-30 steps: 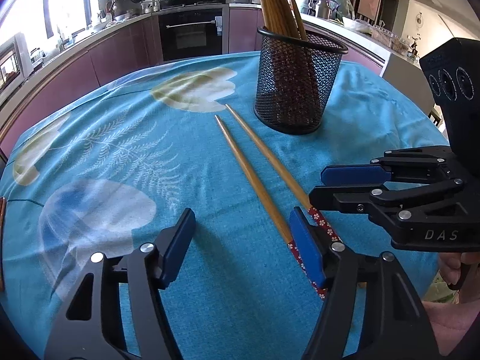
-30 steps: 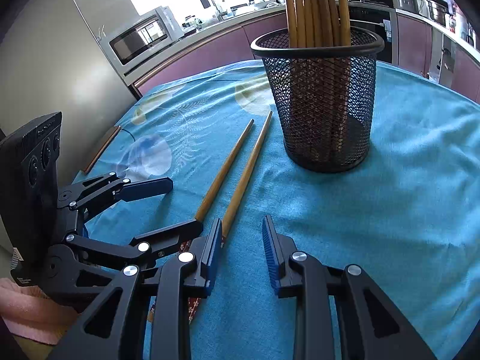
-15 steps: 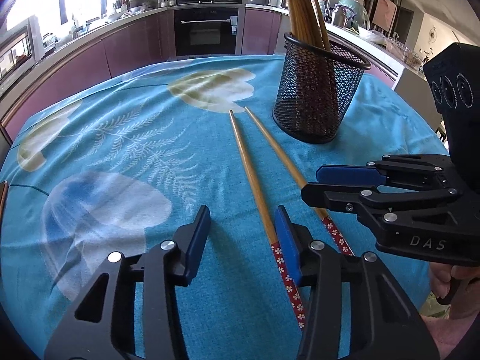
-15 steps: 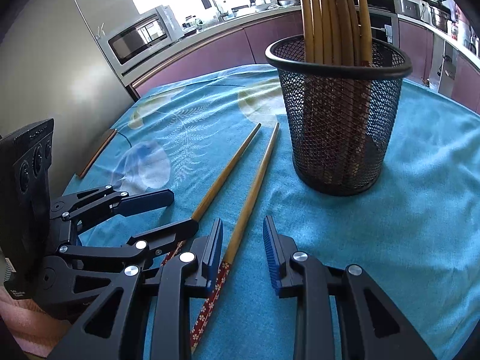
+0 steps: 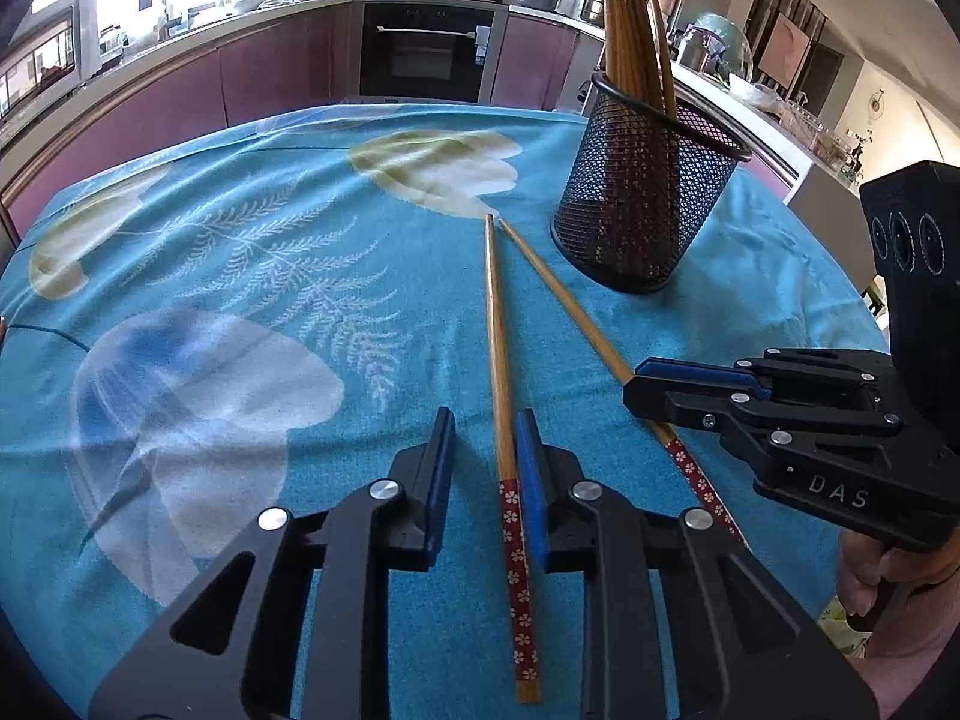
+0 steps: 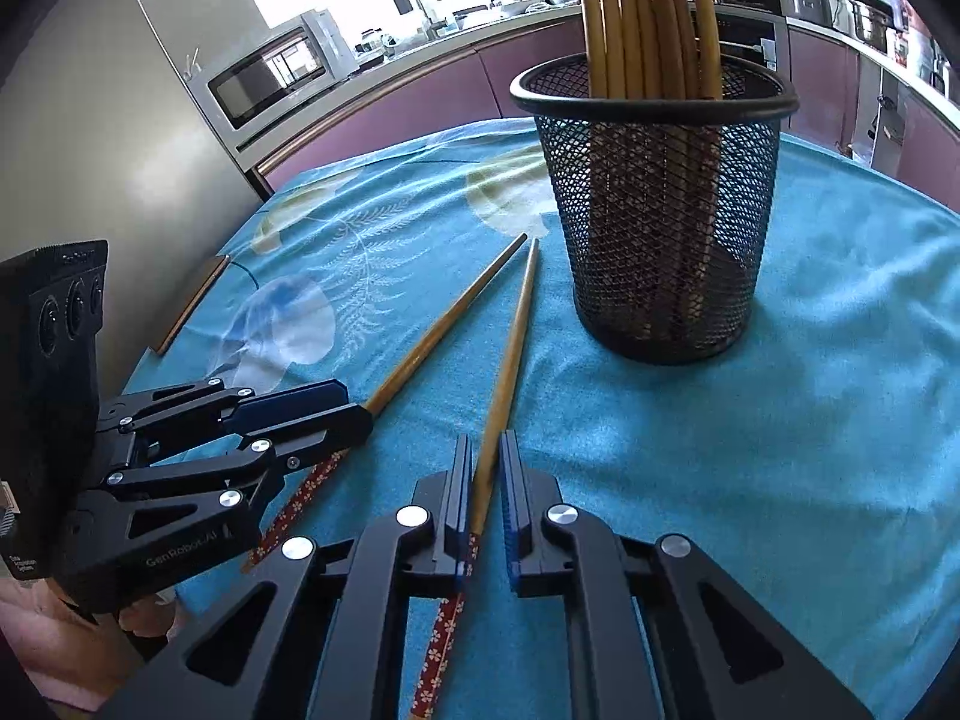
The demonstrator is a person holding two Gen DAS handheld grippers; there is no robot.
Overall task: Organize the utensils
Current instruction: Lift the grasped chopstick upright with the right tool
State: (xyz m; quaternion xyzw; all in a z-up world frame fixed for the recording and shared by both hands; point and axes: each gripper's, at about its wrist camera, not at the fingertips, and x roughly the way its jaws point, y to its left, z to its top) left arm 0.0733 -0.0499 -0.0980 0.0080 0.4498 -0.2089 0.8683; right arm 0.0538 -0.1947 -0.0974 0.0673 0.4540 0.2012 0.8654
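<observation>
On cloth: L claw closing round chopstick; R claw prob clamped on other chopstick.

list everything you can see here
left chopstick: 1, wood with red flowered end, flat on cloth
right chopstick: 1, same colours, flat beside it, tips nearly meeting
mesh holder: 1, black, upright beyond the tips
standing chopsticks: a bundle, count unclear, wood, in the holder
tablecloth: 1, blue with leaf print
oven: 1, black, far counter
left tongs: 1, black with blue pads, closing around left chopstick
right tongs: 1, same colours, shut on right chopstick
</observation>
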